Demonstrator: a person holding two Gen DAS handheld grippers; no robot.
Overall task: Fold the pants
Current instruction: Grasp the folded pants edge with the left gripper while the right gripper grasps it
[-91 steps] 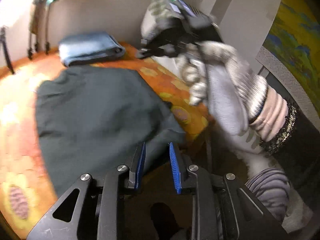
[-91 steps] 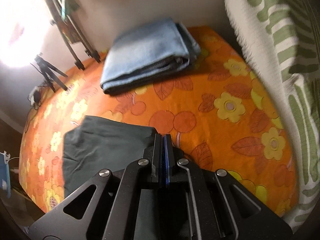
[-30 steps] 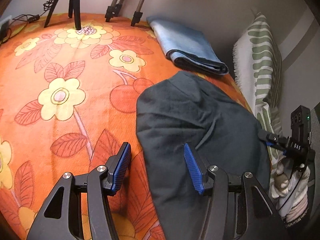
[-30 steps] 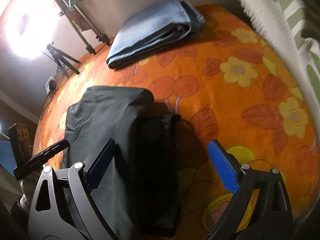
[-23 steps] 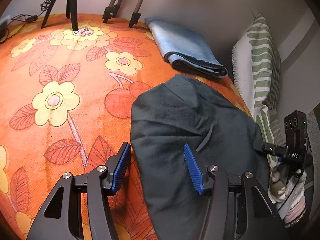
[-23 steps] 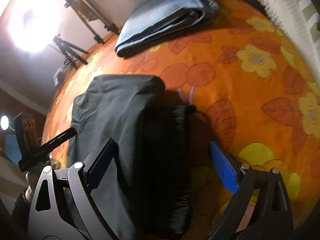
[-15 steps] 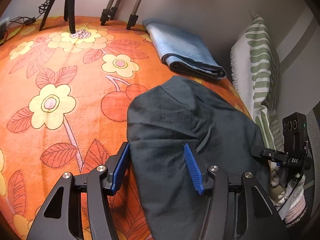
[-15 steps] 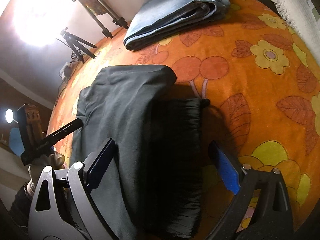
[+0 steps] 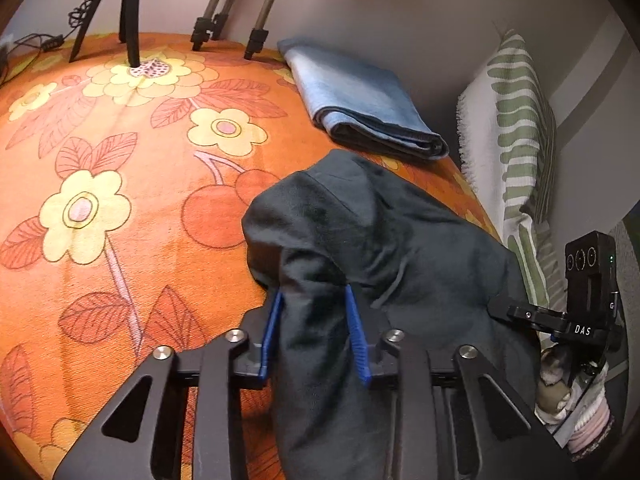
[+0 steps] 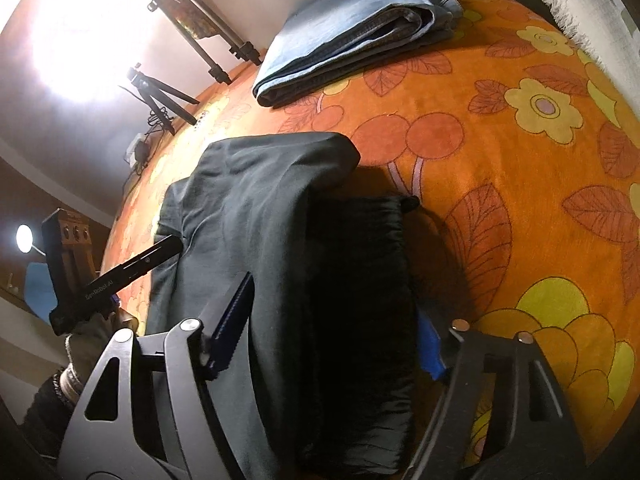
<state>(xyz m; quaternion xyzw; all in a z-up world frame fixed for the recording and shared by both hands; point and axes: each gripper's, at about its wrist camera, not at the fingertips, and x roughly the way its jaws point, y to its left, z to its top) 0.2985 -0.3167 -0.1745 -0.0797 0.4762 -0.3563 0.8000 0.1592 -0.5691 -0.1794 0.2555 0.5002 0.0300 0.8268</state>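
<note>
Pants (image 9: 360, 240), dark grey-green, lay in a thick bundle on the orange floral bedspread (image 9: 120, 200), at the near edge of the bed, toward five o'clock in the left wrist view. And the left gripper (image 9: 314, 332) was right on them: a fold of the dark cloth bunched up between its blue pads (image 9: 272, 328), the jaws closing in, and both pads looked to be touching that fold. Over in the right wrist view, the right gripper (image 10: 328, 332) straddled a much thicker part of the same bundle, the black gathered waistband (image 10: 360, 280) sitting between its fingers. Those jaws were closing too, still spread wide; the left pad lay against the cloth, but whether the right pad had reached the waistband I could not tell. The left gripper showed out at nine o'clock there, its finger (image 10: 136, 264) reaching to the far edge of the cloth. Up at one o'clock in the left view, folded blue jeans (image 9: 360, 96) rested by the wall, well apart from the pants. A white and green patterned pillow (image 9: 516, 128) stood at three o'clock, and dark tripod legs (image 9: 132, 12) stood on the bedspread at eleven.
</note>
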